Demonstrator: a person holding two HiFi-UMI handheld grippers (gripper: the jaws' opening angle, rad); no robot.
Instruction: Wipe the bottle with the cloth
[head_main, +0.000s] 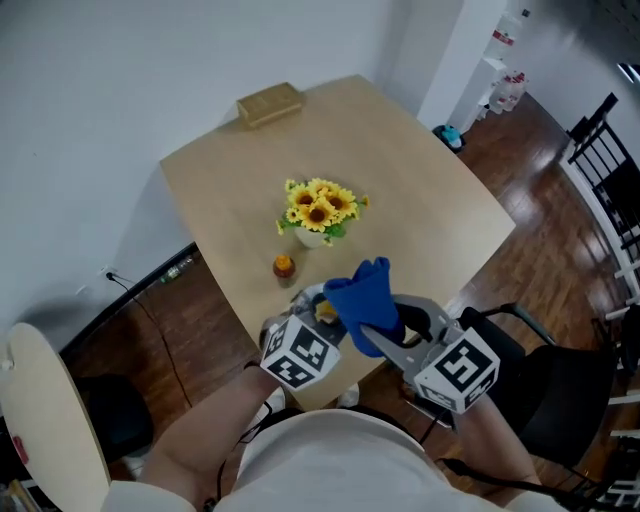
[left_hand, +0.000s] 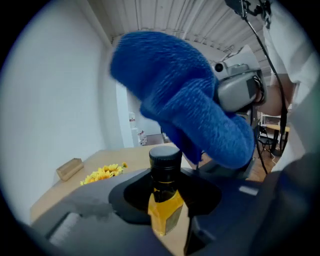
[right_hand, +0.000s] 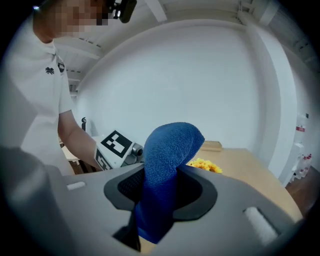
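Note:
A small bottle (left_hand: 165, 206) of yellow liquid with a black cap stands upright between the jaws of my left gripper (left_hand: 165, 212), which is shut on its body. In the head view that bottle (head_main: 327, 312) is only a yellow patch at the left gripper (head_main: 312, 322), over the table's near edge. My right gripper (right_hand: 159, 202) is shut on a blue cloth (right_hand: 167, 165), whose free end stands up above the jaws. The cloth (head_main: 366, 300) hangs just right of the bottle and, in the left gripper view, looms above the cap as a blue cloth (left_hand: 185, 95). The right gripper (head_main: 388, 335) sits close beside the left.
On the wooden table (head_main: 430, 190) stand a white vase of sunflowers (head_main: 318, 212), a small orange-capped bottle (head_main: 284, 268) and a wooden box (head_main: 269, 103) at the far edge. A black chair (head_main: 565, 390) is at the right, a round pale seat (head_main: 40, 400) at the left.

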